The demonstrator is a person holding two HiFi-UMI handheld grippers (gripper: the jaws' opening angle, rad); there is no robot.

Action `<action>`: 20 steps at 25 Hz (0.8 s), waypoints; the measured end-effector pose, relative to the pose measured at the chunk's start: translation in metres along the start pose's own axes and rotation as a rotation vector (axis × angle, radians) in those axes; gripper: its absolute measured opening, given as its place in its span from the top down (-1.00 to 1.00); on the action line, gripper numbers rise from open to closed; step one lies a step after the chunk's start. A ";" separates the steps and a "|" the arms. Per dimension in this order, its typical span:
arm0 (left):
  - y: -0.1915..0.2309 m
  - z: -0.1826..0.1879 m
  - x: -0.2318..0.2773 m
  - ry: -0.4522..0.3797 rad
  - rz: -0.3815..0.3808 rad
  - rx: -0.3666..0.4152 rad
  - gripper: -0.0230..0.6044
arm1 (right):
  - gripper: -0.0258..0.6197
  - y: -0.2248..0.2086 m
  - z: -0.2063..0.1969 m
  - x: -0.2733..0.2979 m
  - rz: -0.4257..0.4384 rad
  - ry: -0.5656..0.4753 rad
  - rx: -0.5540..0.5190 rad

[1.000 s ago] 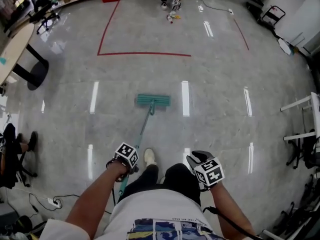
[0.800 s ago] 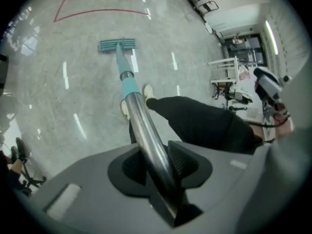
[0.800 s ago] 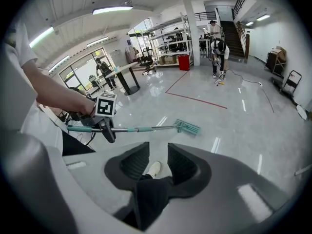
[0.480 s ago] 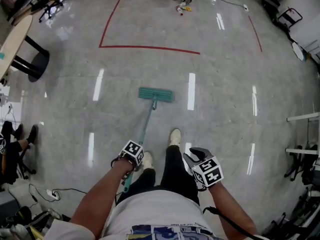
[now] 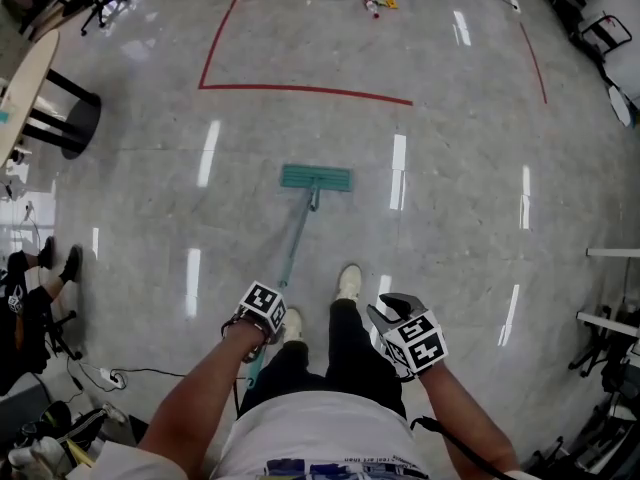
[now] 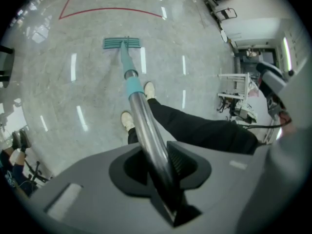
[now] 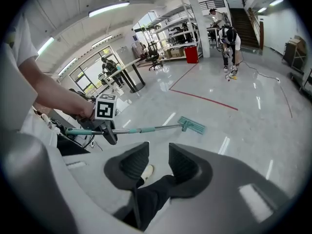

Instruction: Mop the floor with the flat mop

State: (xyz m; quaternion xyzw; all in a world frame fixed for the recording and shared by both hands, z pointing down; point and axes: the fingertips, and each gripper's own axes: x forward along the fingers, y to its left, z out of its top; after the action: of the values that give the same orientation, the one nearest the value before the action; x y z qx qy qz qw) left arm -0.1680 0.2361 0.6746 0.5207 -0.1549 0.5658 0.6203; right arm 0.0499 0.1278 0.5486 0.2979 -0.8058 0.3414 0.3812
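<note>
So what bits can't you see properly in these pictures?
- Underside of the mop head: it lies flat against the floor in every view.
- The small things at the head view's top edge: too small to name, and partly cut off.
- The person at the head view's left edge: only legs and shoes show, the rest is cut off.
- What the bending person is doing: too far away in the right gripper view.

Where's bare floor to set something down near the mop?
Bare floor: between the mop head and the red tape line, and right of it toward the white frames. Crowded: lower left with cables and a power strip; table base upper left.
</note>
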 end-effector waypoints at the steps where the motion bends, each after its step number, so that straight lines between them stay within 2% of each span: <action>1: -0.005 0.008 -0.003 -0.004 -0.008 -0.008 0.57 | 0.53 -0.004 0.002 0.001 0.009 0.004 -0.001; 4: -0.009 0.033 -0.011 -0.013 -0.014 -0.018 0.56 | 0.53 -0.012 0.006 0.006 0.031 0.017 -0.008; 9: 0.004 0.066 -0.027 -0.014 0.025 -0.016 0.57 | 0.53 -0.024 0.007 0.010 0.064 0.026 0.027; 20: 0.017 0.155 -0.075 -0.028 0.062 -0.027 0.60 | 0.53 -0.063 0.006 0.001 0.064 0.016 0.101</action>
State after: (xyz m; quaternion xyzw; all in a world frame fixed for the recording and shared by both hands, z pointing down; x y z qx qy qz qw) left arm -0.1443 0.0649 0.6879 0.5150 -0.1870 0.5753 0.6073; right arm 0.0937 0.0858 0.5666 0.2883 -0.7937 0.3958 0.3610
